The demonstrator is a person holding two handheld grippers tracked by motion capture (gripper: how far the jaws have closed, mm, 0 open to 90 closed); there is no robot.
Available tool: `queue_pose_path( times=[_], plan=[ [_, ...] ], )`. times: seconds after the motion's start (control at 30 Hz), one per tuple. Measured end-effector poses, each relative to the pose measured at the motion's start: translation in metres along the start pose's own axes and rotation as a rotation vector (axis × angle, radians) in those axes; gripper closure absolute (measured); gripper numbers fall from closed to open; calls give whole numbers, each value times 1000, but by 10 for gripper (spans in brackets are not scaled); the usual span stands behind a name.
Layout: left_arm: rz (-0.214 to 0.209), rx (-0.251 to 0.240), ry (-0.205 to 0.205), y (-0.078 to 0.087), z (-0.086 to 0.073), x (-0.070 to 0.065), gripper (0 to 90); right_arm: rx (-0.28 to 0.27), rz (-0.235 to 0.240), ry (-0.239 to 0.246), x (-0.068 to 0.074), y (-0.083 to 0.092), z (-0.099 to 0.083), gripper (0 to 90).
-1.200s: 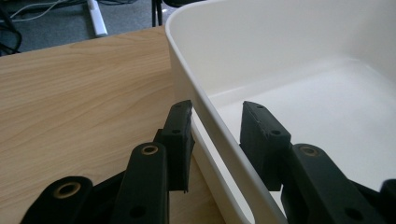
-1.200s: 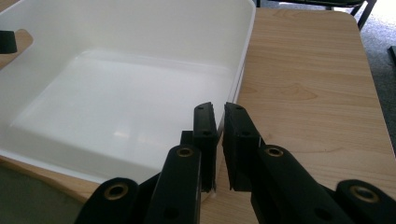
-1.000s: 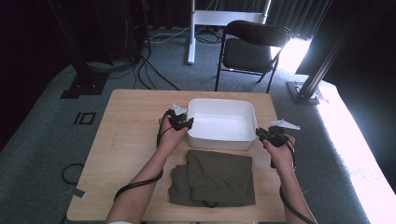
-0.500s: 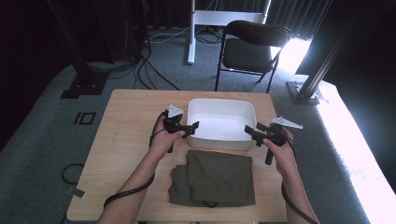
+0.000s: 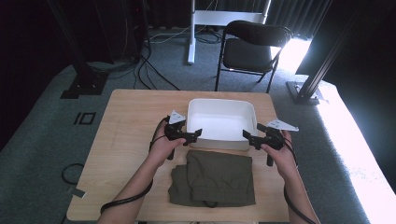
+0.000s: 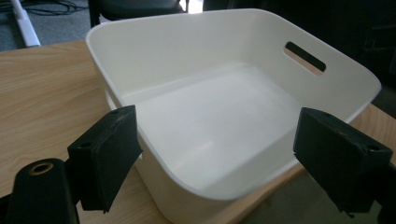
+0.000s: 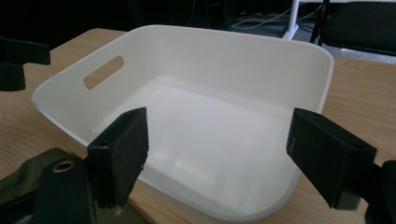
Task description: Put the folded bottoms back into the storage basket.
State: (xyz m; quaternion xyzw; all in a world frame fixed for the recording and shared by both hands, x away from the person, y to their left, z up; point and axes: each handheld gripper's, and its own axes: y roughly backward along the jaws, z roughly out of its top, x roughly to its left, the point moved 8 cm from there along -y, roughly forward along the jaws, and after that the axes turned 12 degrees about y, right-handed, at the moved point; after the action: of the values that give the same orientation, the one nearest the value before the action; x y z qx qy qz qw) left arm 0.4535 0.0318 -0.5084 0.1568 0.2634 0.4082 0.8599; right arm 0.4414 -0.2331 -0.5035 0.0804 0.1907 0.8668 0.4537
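While both grippers (image 5: 196,135) (image 5: 249,135) hung wide open and empty, the bin (image 5: 221,122) was placed and the cloth (image 5: 215,178) still lay outside.

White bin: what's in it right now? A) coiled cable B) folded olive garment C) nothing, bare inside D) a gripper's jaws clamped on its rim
C: the white bin shows a bare white floor in both gripper views, the folded olive garment lies on the table in front of it, and the left gripper and right gripper stand open beside it.
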Motion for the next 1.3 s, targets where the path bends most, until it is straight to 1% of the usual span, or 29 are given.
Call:
queue_pose_path(
  times=[0.03, 0.07, 0.1, 0.13, 0.17, 0.2, 0.27, 0.3, 0.4, 0.43, 0.53, 0.63, 0.73, 0.9, 1.03, 1.07, 1.2, 1.3],
  plan=[
    [-1, 0, -6, 1, -1, -1, 159, -7, -8, -2, 1, 1, 0, 186],
    [0, 0, -10, 2, -2, -2, 159, -17, -29, 13, 0, 3, 1, 176],
    [-3, 1, -11, 4, -2, -4, 159, -27, -58, 32, 0, 5, 2, 134],
    [-6, 2, -11, 5, -3, -5, 159, -29, -65, 39, 1, 6, 2, 138],
    [-8, 2, -13, 6, -3, -6, 158, -32, -70, 35, 2, 6, 2, 140],
    [-9, 6, -19, 8, -4, -7, 158, -34, -60, 36, 4, 7, 2, 138],
    [-11, 9, -22, 10, -5, -8, 148, -34, -43, 21, 7, 9, 1, 141],
    [-19, 12, -29, 13, -8, -11, 140, -29, -35, 27, 9, 10, 0, 140],
    [-27, 20, -33, 17, -11, -14, 138, -32, -35, 42, 13, 14, -1, 140],
    [-30, 26, -37, 19, -15, -16, 135, -30, -30, 45, 15, 16, -2, 140],
    [-31, 41, -40, 22, -22, -17, 126, -19, -18, 59, 22, 19, -5, 140],
    [-35, 54, -39, 24, -28, -19, 125, -17, -17, 88, 28, 23, -7, 140],
    [-39, 58, -38, 28, -33, -20, 125, -17, -13, 96, 34, 28, -11, 140],
    [-45, 70, -41, 33, -41, -23, 125, -1, 0, 103, 43, 32, -24, 139],
    [-37, 88, -47, 35, -50, -25, 125, 10, 0, 101, 47, 34, -34, 140],
    [-40, 93, -48, 35, -52, -25, 125, 16, 2, 101, 48, 35, -37, 140],
    [-34, 117, -55, 38, -62, -25, 125, 46, 13, 116, 53, 37, -48, 139],
    [-35, 123, -44, 40, -67, -27, 125, 58, 18, 100, 57, 38, -54, 139]
  ],
)
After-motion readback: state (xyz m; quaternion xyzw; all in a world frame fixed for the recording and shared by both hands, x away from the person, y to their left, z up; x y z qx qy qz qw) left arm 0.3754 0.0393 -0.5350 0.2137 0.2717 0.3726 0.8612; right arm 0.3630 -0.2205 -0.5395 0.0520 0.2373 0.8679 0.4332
